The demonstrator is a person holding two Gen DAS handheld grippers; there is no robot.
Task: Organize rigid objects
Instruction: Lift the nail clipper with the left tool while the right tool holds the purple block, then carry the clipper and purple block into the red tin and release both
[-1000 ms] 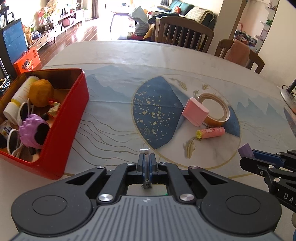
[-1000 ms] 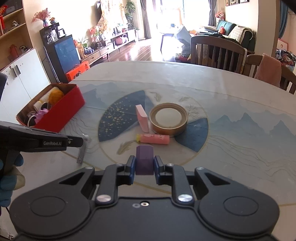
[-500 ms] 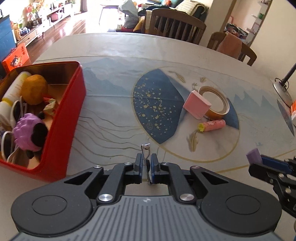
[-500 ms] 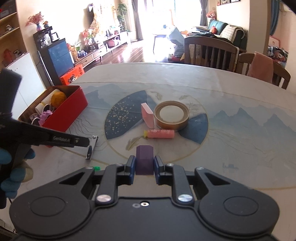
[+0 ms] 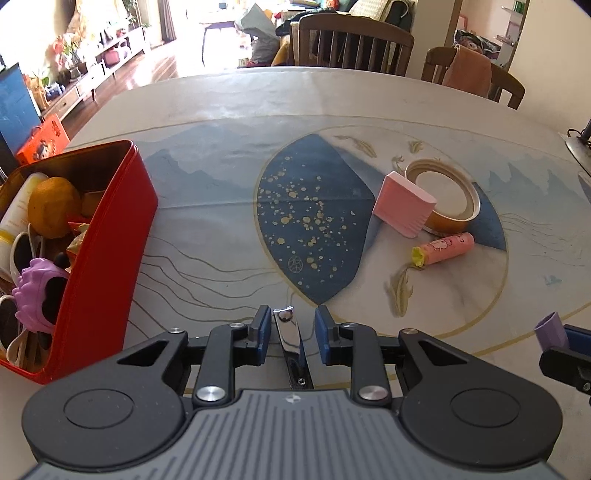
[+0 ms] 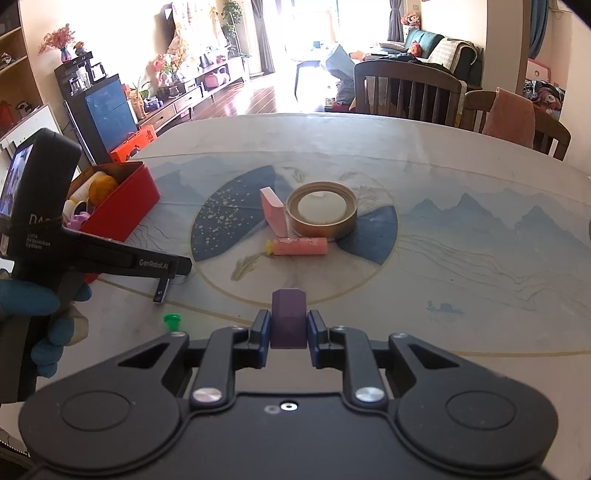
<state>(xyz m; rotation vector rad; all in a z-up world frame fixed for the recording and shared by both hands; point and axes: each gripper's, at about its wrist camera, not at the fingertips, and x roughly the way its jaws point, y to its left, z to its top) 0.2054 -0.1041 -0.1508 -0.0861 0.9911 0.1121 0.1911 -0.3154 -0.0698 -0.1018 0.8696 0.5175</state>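
Strong daylight pours in from the far windows (image 6: 314, 33), blowing them out to white and glaring off the wooden floor (image 5: 162, 66). The table (image 5: 369, 92) is evenly lit, with soft shadows. Fisheye curving bends both views' edges; corners go dark.

Left claw (image 5: 291, 330) spread wide; nail clipper (image 5: 291, 341) between fingers, red box (image 5: 107, 258) at left.

Both wrist views low over table (image 5: 229, 110), facing chairs, sharing tape roll (image 6: 322, 214)
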